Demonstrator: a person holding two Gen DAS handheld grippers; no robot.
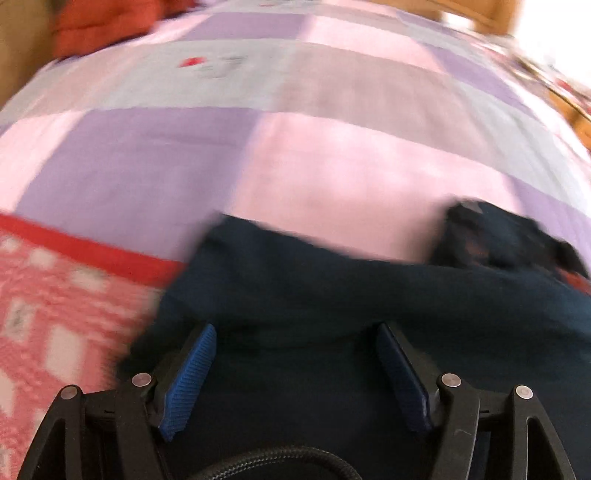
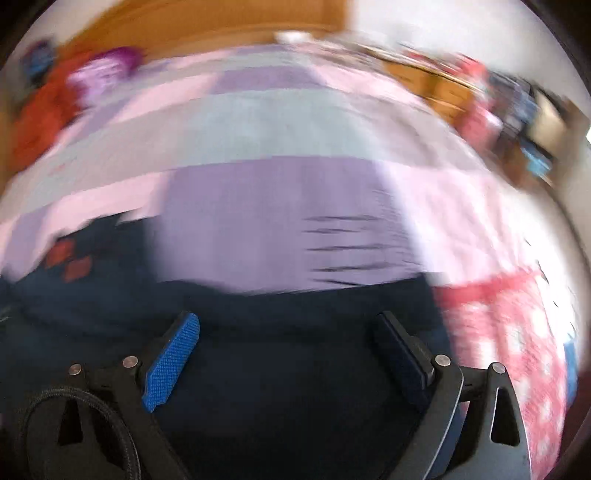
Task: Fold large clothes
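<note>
On the bed (image 1: 332, 155), over a checked quilt (image 2: 280, 221) of purple, pink and grey squares: a dark navy garment (image 1: 314, 295), spread beneath both grippers and blurred by motion. Left gripper (image 1: 295, 369) above the garment, jaws wide apart, nothing between the blue pads (image 1: 192, 380). Right gripper (image 2: 288, 354) likewise over navy cloth, jaws spread wide, holding nothing. Red diamond marks (image 2: 70, 258) on the garment at left in the right wrist view. Beside the garment, a pink patterned cover (image 1: 55, 314) with a red border. Beyond the bed, wooden furniture (image 2: 221, 22), indistinct.
</note>
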